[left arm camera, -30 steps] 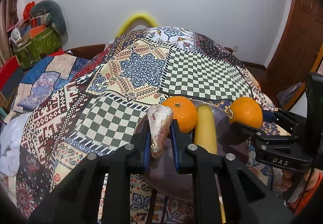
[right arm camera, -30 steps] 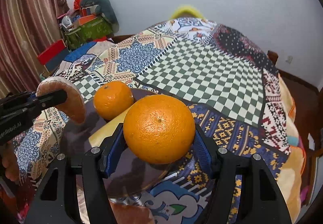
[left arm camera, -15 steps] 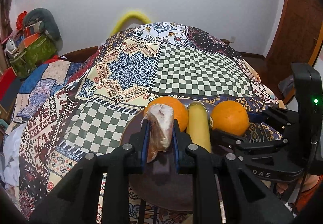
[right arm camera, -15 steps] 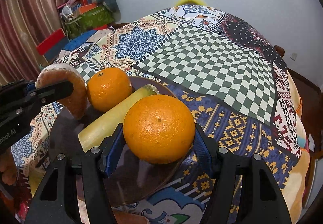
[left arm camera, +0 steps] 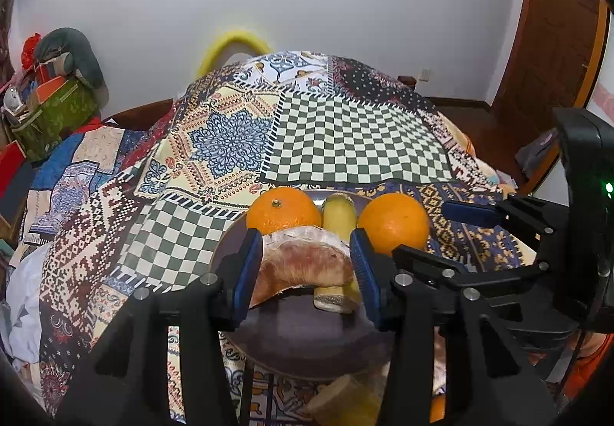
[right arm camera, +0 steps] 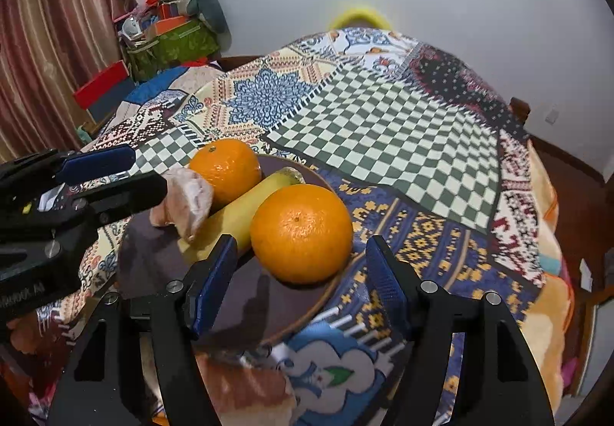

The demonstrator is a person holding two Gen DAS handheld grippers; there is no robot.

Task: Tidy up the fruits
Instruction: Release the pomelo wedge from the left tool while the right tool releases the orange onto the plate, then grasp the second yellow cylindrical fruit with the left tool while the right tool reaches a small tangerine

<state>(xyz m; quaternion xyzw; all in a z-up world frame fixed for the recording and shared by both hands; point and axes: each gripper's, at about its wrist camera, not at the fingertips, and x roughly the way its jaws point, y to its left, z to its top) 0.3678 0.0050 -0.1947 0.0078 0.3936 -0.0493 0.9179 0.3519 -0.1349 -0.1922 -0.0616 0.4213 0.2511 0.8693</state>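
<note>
**A:** Dark purple-brown, that plate (right arm camera: 307, 305), set on the patchwork quilt (left arm camera: 357, 142) of the bed. What lies on it?

**B:** Two oranges, a yellow banana (right arm camera: 245, 211) between them, and a pinkish-brown curved piece (left arm camera: 303, 265) resting across the banana's near end. The far orange (right arm camera: 226, 167) sits at the plate's back rim; the near orange (right arm camera: 301, 232) sits right at its right-hand edge.

**A:** And the grippers?

**B:** The left gripper (left arm camera: 305, 265) has just been opening; its blue pads stand either side of the curved piece, and I cannot tell whether they touch it. The right gripper (right arm camera: 301, 278) has also just been widening; its jaws stand apart, clear of the near orange, which rests on the plate.

**A:** Room to move?

**B:** The checkered quilt beyond the plate lies bare up to the wall. The two grippers sit close, flanking the plate.
</note>
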